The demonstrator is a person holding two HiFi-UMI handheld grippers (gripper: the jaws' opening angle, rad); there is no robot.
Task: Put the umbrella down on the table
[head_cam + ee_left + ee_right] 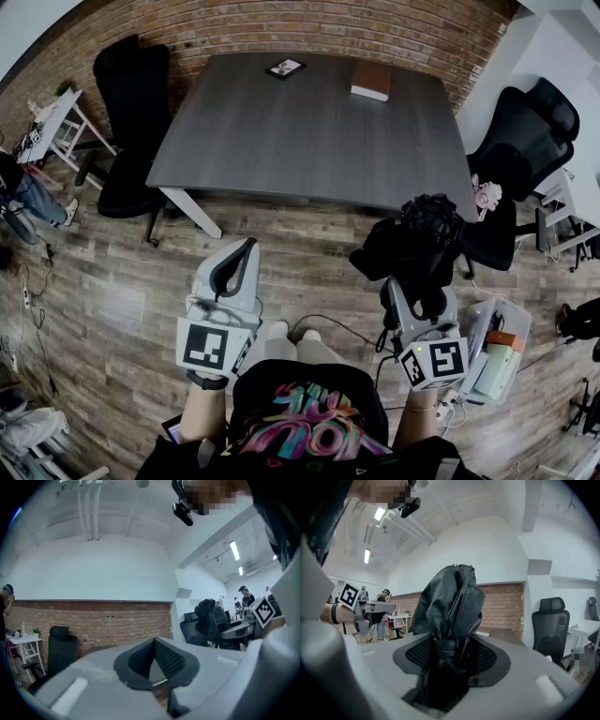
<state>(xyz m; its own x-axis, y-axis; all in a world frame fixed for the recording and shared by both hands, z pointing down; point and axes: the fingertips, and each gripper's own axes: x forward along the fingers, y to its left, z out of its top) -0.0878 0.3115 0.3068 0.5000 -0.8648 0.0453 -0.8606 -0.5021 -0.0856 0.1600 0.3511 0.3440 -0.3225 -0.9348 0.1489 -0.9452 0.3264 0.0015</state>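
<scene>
Tabletop (281,141): the near half and middle are bare, so you can come in over the near edge. The only clutter is at the far edge, a flat dark device (285,67) and a brown book (371,81), set apart. The floor (309,230) between you and the near edge is open. A black chair (495,239) crowds the near right corner, just beside the umbrella (417,239). A second chair (534,127) stands off the right side, and a third (131,122) blocks the left.

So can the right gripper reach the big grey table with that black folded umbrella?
Probably yes. The right gripper, its jaws shut on the black folded umbrella, is just short of the near corner of the dark grey rectangular table, with only wooden floor between.
</scene>
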